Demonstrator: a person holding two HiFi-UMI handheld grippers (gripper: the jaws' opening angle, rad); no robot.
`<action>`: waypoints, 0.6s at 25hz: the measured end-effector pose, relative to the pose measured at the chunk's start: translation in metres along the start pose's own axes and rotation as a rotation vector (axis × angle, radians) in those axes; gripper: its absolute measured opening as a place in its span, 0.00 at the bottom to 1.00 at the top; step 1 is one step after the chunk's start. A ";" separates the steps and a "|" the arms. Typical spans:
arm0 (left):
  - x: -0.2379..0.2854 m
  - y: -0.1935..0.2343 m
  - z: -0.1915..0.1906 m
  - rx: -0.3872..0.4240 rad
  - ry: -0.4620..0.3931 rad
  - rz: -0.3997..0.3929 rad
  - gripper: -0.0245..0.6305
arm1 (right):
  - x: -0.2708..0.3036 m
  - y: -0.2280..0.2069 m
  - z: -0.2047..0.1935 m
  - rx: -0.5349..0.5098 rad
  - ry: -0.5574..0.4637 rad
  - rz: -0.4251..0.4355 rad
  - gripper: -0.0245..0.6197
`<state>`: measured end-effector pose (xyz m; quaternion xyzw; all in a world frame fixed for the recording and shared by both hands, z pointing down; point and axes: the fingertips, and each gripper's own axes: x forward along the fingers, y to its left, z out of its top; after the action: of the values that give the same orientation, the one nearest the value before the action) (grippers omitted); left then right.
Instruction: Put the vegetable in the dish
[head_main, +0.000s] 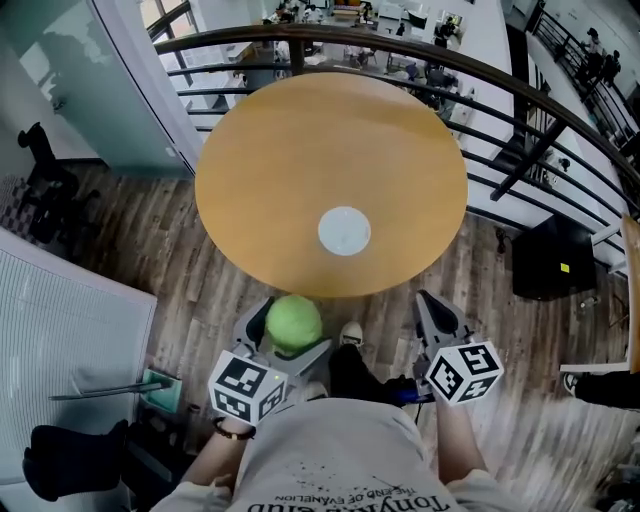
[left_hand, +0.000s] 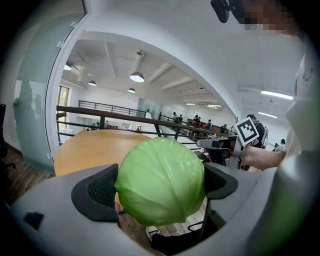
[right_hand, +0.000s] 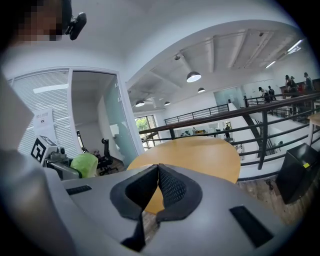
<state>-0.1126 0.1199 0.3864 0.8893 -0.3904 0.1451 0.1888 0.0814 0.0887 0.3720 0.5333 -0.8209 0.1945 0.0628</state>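
— Where is the vegetable?
— Your left gripper (head_main: 292, 336) has its jaws clamped on the green cabbage (left_hand: 160, 181), one pad on each side. It is held over the floor, just short of the round wooden bench (head_main: 300, 150).
— And your other one?
— Your right gripper (right_hand: 158, 174) has its jaws pressed together.
— The dish?
— The white dish (head_main: 344, 230) sits on the bench, near your edge.
— Any writing?
— The print on your shirt (head_main: 340, 497) is upside down and unclear.

Pale green cabbage (left_hand: 161, 181), white dish (head_main: 344, 230)
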 end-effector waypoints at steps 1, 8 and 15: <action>0.009 0.004 0.006 0.001 0.000 0.003 0.80 | 0.009 -0.007 0.005 0.000 0.001 0.006 0.08; 0.068 0.028 0.059 0.005 -0.022 0.043 0.80 | 0.066 -0.048 0.053 -0.023 0.003 0.065 0.08; 0.106 0.042 0.076 -0.014 -0.017 0.077 0.80 | 0.105 -0.076 0.070 -0.034 0.028 0.115 0.08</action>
<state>-0.0664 -0.0089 0.3716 0.8735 -0.4267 0.1420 0.1863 0.1124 -0.0548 0.3596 0.4812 -0.8524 0.1912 0.0723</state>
